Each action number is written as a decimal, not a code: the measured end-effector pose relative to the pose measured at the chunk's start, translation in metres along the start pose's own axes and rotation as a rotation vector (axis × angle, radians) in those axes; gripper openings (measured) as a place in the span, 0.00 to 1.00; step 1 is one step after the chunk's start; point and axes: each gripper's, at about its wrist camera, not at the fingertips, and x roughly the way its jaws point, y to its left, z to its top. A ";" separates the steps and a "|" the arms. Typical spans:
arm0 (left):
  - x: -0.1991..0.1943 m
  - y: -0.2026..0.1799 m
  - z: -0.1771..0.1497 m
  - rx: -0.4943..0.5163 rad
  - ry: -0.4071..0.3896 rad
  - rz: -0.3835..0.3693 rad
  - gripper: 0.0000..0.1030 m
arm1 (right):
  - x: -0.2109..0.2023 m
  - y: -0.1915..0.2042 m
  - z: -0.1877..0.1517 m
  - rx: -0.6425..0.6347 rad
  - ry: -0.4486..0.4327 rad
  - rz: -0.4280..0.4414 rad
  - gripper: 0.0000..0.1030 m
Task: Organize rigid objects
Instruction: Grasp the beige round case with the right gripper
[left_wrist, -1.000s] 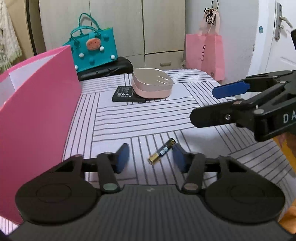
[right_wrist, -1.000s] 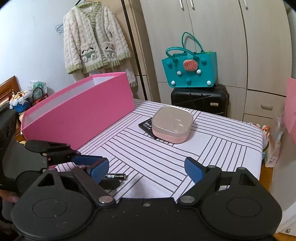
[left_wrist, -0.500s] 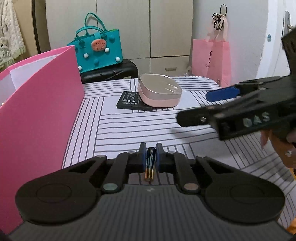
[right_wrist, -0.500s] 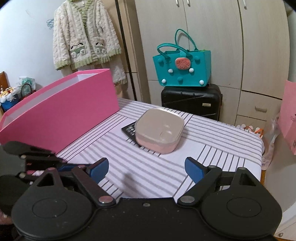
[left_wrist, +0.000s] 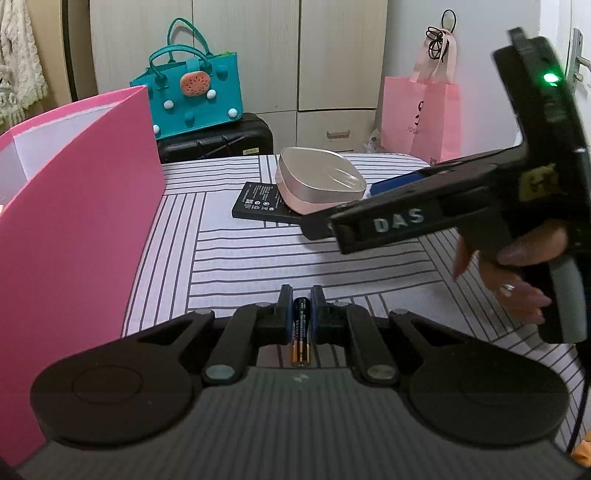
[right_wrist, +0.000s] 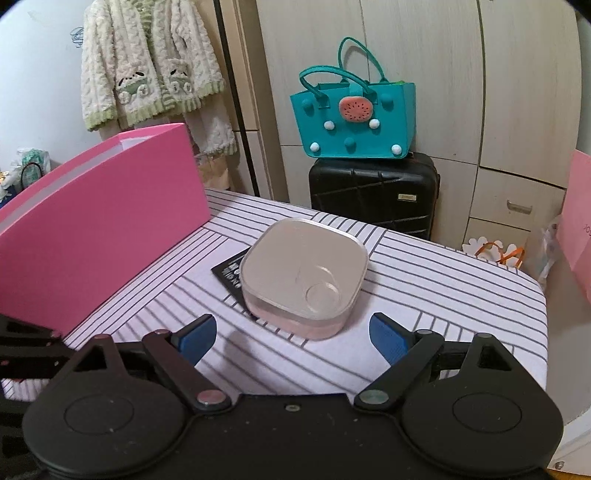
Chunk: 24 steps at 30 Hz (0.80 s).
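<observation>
Gripping battery (left_wrist: 301, 328) lengthwise, left tongs (left_wrist: 300, 314) closed

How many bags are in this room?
2. A teal bag stands on the black suitcase behind the table; a pink paper bag hangs by the door, on the right in the left view. Others may be out of sight.

Pink box (left_wrist: 74, 229) – striped white cloth (left_wrist: 258, 258) – black-and-gold battery (left_wrist: 301, 332).
</observation>
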 end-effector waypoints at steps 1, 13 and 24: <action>0.000 0.000 0.000 -0.003 0.001 -0.002 0.08 | 0.003 0.000 0.001 0.006 0.002 -0.001 0.90; 0.003 0.001 0.003 -0.009 0.009 -0.004 0.08 | 0.026 -0.001 0.017 0.099 -0.019 -0.025 0.93; 0.001 0.005 0.007 -0.045 0.044 -0.043 0.08 | 0.004 -0.005 0.013 0.119 0.025 -0.041 0.79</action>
